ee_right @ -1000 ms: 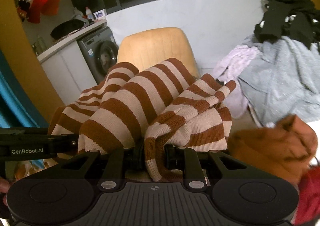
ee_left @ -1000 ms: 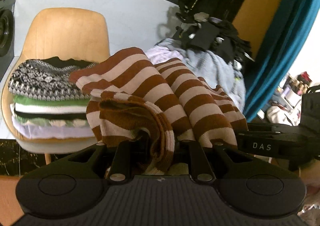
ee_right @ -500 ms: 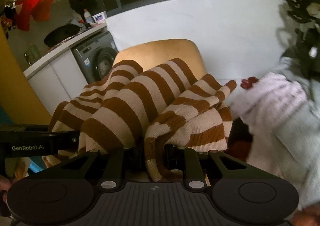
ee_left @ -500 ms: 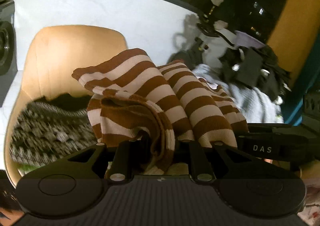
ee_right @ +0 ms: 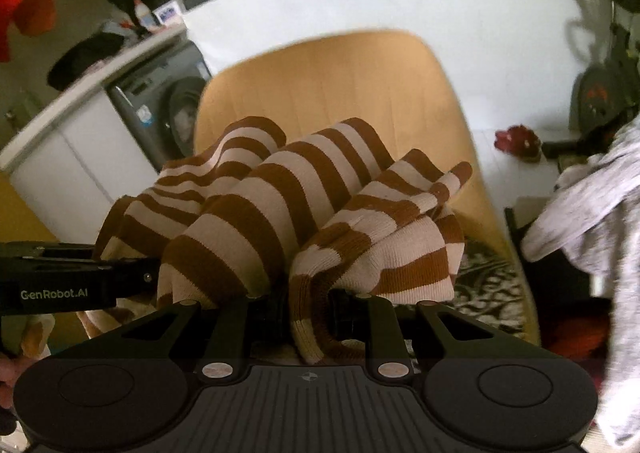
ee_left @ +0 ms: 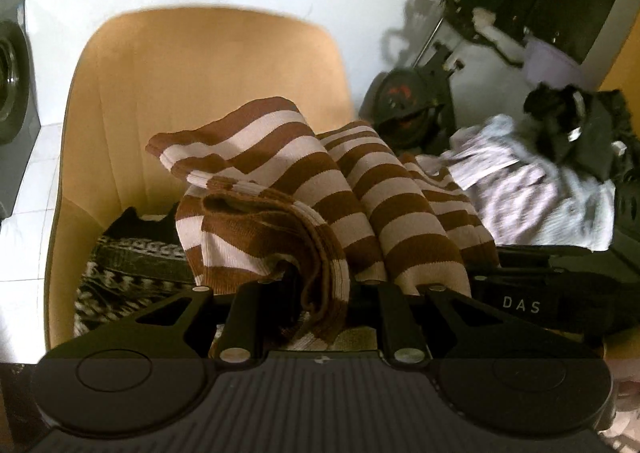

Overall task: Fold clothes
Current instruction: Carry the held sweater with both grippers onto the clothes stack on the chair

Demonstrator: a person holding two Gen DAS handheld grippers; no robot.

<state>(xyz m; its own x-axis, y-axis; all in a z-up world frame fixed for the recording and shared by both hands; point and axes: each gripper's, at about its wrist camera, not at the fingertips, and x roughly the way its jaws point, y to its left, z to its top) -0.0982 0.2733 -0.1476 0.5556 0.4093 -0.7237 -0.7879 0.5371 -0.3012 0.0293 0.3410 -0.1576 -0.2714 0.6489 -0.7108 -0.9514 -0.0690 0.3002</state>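
Striped sweater (ee_left: 320, 193), clamped by left gripper (ee_left: 320, 293) and right gripper (ee_right: 308, 301), now brought over chair (ee_left: 200, 73) stack (ee_left: 120, 273), ready for placing.

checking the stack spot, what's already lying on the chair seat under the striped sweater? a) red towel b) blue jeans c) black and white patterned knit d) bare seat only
c, a black and white patterned knit lies on the tan chair seat, below the brown striped sweater.

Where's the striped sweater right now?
The striped sweater is bunched between both tools, the left tool and right tool each shut on it, just above the patterned knit on the tan chair.
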